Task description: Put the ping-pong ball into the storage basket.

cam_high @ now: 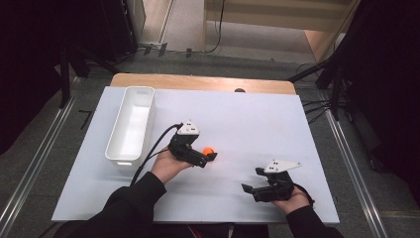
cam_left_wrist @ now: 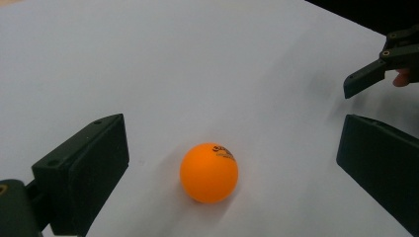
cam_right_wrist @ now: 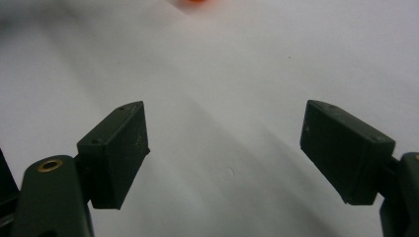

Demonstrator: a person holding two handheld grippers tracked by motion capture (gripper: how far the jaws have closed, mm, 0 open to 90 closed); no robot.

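The orange ball [cam_high: 208, 150] sat just below the centre of the high view, on the white sheet [cam_high: 247, 119] that covered the table, and the left tool [cam_high: 208, 157] was right on it. In the left gripper view the ball [cam_left_wrist: 209, 173] lay low in the middle of the frame, between the two black jaws, which stood wide apart and touched nothing; white sheet showed on both sides of it. So the left tool [cam_left_wrist: 232, 168] was open around the ball, not gripping. The right tool [cam_high: 250, 189] rested in the lower right of the high view, well apart from the ball, its jaws open too; in the right gripper view the right tool [cam_right_wrist: 225, 158] held nothing, bare sheet between the jaws and a sliver of orange at the top edge. A white tray [cam_high: 119, 148] stood at the left of the high view, long side running up the frame, apart from the left hand [cam_high: 168, 166]. Nothing lay between ball and tray but the tool's cable [cam_high: 153, 146]
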